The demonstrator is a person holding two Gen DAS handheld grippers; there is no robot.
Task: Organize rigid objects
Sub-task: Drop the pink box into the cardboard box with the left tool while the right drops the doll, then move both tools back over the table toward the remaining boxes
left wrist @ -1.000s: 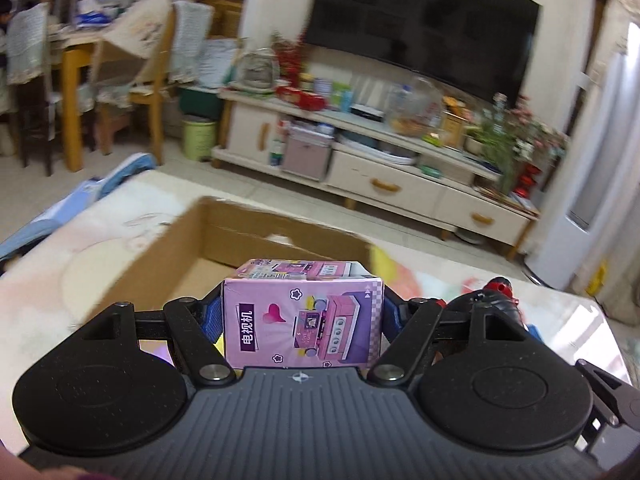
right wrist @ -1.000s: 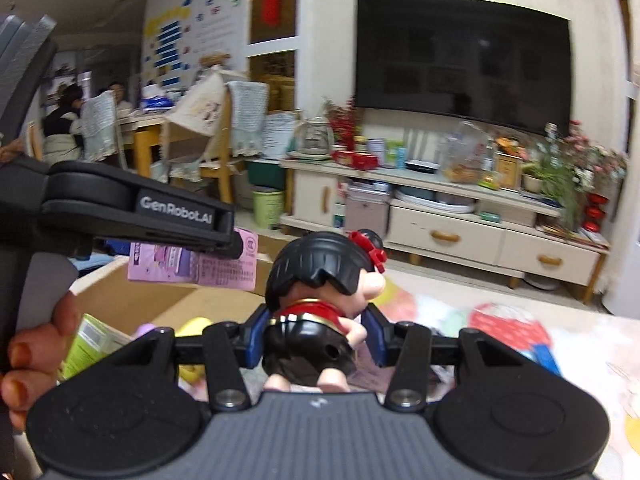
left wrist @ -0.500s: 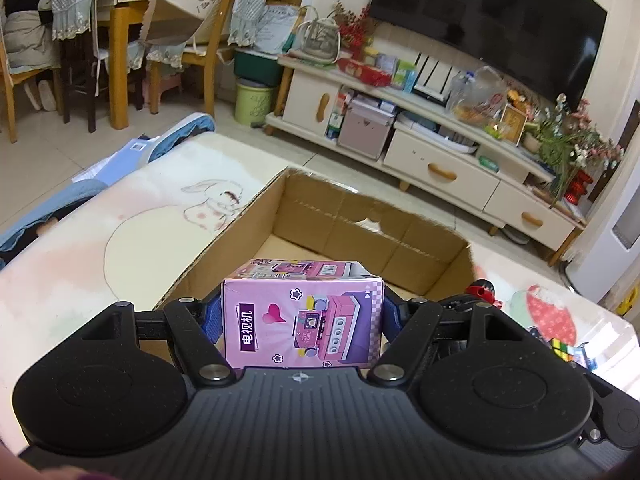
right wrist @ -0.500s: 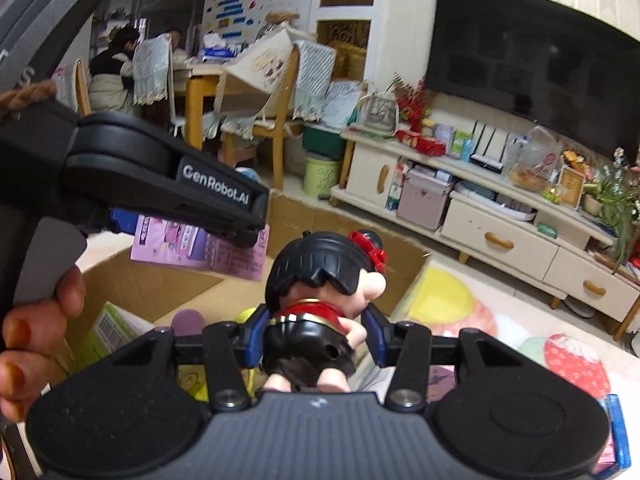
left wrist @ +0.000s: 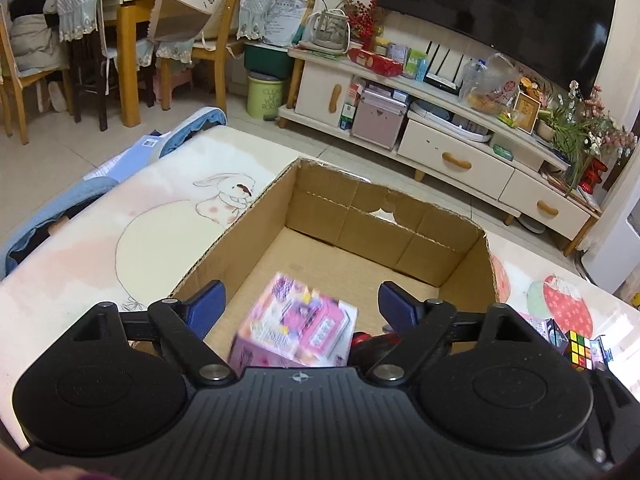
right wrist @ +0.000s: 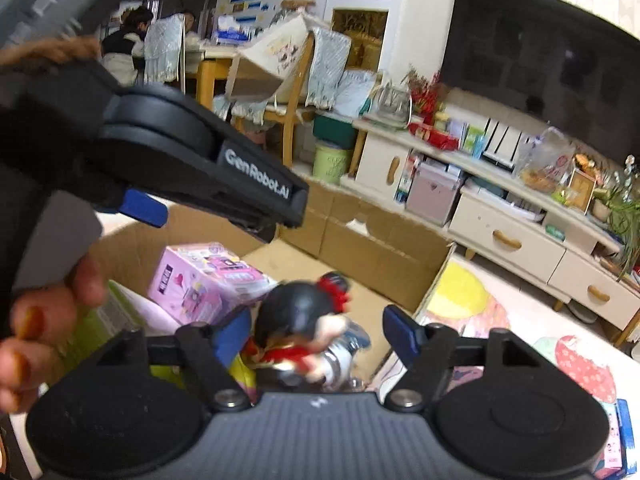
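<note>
My left gripper (left wrist: pixel 302 308) hangs over the open cardboard carton (left wrist: pixel 360 220), jaws opening wide, its blue pads well clear of anything. Below them the pink toy box (left wrist: pixel 296 332) is blurred and tilted, loose inside the carton. In the right wrist view that pink box (right wrist: pixel 200 276) lies on the carton's contents. My right gripper (right wrist: pixel 316 332) is over the carton's (right wrist: pixel 380 252) near right corner with its jaws opening. The black-haired doll with a red bow (right wrist: pixel 304 320) is tipped and blurred between the pads, which no longer press on it.
A green packet (right wrist: pixel 104 320) and a yellow toy (right wrist: pixel 240 372) lie in the carton. A Rubik's cube (left wrist: pixel 580 350) and small boxes sit on the play mat (left wrist: pixel 160 232) at right. A hand (right wrist: pixel 40 320) holds the left tool. A TV cabinet (left wrist: pixel 460 160) stands beyond.
Both grippers have opened. The pink box has dropped out of the left jaws into the carton. The doll has slipped loose from the right pads and tipped over.
</note>
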